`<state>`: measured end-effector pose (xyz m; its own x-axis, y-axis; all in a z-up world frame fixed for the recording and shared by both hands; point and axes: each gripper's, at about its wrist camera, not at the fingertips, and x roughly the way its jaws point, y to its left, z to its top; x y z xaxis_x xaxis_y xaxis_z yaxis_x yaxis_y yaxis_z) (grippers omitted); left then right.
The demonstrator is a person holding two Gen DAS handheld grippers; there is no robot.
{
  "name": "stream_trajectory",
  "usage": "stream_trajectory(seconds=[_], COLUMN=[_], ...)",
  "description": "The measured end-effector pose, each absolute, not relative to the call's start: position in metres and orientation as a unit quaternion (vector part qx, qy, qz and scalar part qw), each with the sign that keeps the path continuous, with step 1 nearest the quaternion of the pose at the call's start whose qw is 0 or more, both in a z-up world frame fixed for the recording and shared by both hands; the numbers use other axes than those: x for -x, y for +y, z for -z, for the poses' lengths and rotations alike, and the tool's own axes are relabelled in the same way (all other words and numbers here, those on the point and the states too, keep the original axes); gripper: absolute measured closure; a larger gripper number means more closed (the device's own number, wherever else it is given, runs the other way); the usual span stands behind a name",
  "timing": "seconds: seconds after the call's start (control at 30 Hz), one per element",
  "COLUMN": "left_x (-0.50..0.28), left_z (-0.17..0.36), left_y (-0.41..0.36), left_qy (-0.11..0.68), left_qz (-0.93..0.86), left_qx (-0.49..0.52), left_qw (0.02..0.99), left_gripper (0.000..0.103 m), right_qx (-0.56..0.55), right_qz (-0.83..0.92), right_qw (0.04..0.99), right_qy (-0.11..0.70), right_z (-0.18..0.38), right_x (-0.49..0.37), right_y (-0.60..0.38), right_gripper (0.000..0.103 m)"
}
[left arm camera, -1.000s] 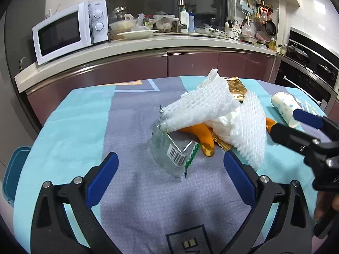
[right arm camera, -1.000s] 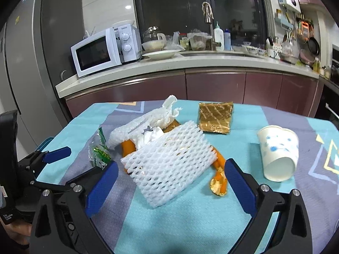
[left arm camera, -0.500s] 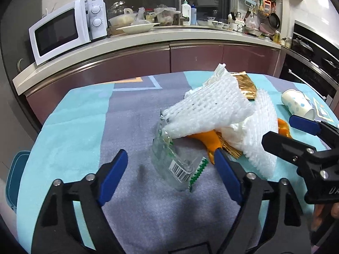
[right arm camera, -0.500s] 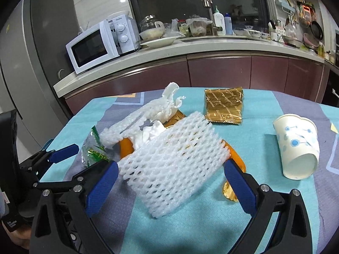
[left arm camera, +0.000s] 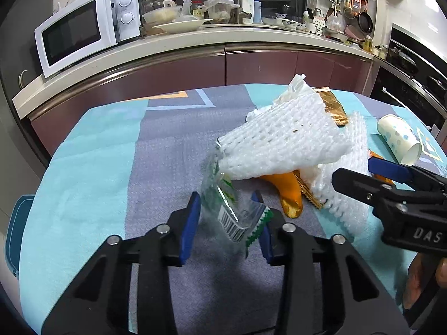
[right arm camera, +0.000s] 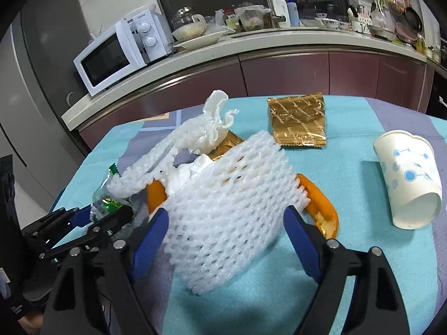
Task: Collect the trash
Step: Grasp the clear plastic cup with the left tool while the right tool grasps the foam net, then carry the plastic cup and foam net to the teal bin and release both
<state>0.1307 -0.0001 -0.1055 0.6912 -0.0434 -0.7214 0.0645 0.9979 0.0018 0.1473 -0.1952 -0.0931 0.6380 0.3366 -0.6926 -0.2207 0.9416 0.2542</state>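
Note:
A clear plastic wrapper [left arm camera: 232,215] with a barcode and a green edge stands crumpled between the blue pads of my left gripper [left arm camera: 227,217]. Its jaws are closing and both pads touch the wrapper. Over it leans a white foam net [left arm camera: 279,139], with orange peel [left arm camera: 287,192] underneath. My right gripper [right arm camera: 226,231] straddles a second white foam net [right arm camera: 229,195]. Its jaws are closing, still wide, and the net sits loose between them. Each gripper shows in the other's view: the right gripper [left arm camera: 353,169] at the right edge, the left gripper [right arm camera: 103,217] at lower left.
A gold foil packet [right arm camera: 297,122] lies behind the pile and a paper cup [right arm camera: 408,178] lies on its side to the right. White tissue [right arm camera: 215,128] sticks up from the pile. The tablecloth [left arm camera: 83,181] ends at the left above a blue bin [left arm camera: 16,223]. A kitchen counter runs behind.
Both grippers have moved forward and down towards the pile. The left jaws have narrowed from wide open onto the clear wrapper. The right jaws have drawn in around the foam net.

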Motion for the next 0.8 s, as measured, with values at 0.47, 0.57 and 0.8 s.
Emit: stream_trajectory(seconds=[0.47,0.57,0.8], left_x=[-0.128,-0.122,-0.106], left_z=[0.102,0.098,0.078], left_y=[0.011,0.013,0.022], left_qy=[0.391,0.384,0.363], left_qz=[0.042,0.048,0.054], left_qx=[0.020,0.025,0.040], left_qw=[0.919,0.922,0.929], left_gripper=[0.086,0.086,0.087], right_qx=[-0.074,-0.071,-0.072], right_qz=[-0.169,-0.172,-0.159], right_qw=[0.901,0.907,0.921], right_qy=[0.392,0.378,0.348], right_z=[0.088,0.078,0.057], right_x=[-0.139,-0.127,-0.107], right_y=[-0.199,-0.203,-0.218], right_gripper=[0.082,0.083,0.083])
